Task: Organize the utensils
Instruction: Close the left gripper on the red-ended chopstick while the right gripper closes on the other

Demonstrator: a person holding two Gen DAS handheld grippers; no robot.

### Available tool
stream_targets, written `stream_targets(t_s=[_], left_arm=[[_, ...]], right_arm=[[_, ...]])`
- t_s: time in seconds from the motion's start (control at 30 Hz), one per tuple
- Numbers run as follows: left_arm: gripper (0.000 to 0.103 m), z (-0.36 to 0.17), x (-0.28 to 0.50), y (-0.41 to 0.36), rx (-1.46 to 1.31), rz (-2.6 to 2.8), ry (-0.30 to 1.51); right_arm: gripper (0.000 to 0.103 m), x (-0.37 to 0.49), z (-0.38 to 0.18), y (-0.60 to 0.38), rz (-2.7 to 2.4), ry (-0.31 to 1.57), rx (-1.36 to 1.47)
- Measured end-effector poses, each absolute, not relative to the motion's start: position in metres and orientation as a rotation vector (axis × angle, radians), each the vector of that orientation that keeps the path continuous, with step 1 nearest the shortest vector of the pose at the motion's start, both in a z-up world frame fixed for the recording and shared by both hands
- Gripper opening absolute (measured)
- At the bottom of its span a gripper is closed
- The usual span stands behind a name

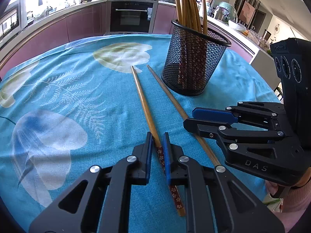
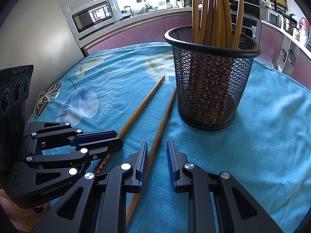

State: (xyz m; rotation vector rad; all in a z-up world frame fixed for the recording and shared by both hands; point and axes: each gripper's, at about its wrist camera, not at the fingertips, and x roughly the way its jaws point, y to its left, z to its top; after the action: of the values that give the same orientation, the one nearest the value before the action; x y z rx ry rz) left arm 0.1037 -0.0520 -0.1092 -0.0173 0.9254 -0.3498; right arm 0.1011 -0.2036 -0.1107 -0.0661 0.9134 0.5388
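Observation:
Two wooden chopsticks lie side by side on the blue tablecloth (image 1: 58, 89). My left gripper (image 1: 157, 136) is shut on the left chopstick (image 1: 141, 97), near its red floral end; from the right wrist, this gripper (image 2: 116, 137) and chopstick (image 2: 143, 103) show at the left. My right gripper (image 2: 157, 142) straddles the plain chopstick (image 2: 165, 116), which runs along the left pad with a gap to the right pad, so the jaws are open. The left wrist view shows it (image 1: 189, 117) side on over that chopstick (image 1: 167, 91). A black mesh holder (image 1: 194, 64) (image 2: 211, 89) with several chopsticks (image 2: 213, 9) stands just beyond.
A coiled white earphone cable (image 2: 47, 99) lies at the table's left edge. Pink kitchen cabinets and an oven (image 1: 132, 15) run behind the table, and a microwave (image 2: 93, 15) sits at the back left. A person's pink sleeve (image 1: 295, 194) shows behind the right gripper.

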Motion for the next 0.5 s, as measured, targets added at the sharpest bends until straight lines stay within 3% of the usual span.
stream_targets(t_s=[0.5], left_arm=[[0.012,-0.1091,0.1059,-0.0511,-0.027,-0.349,0.928]], right_arm=[[0.009,0.1061,-0.1110,-0.2025,0.540,0.916,-0.058]])
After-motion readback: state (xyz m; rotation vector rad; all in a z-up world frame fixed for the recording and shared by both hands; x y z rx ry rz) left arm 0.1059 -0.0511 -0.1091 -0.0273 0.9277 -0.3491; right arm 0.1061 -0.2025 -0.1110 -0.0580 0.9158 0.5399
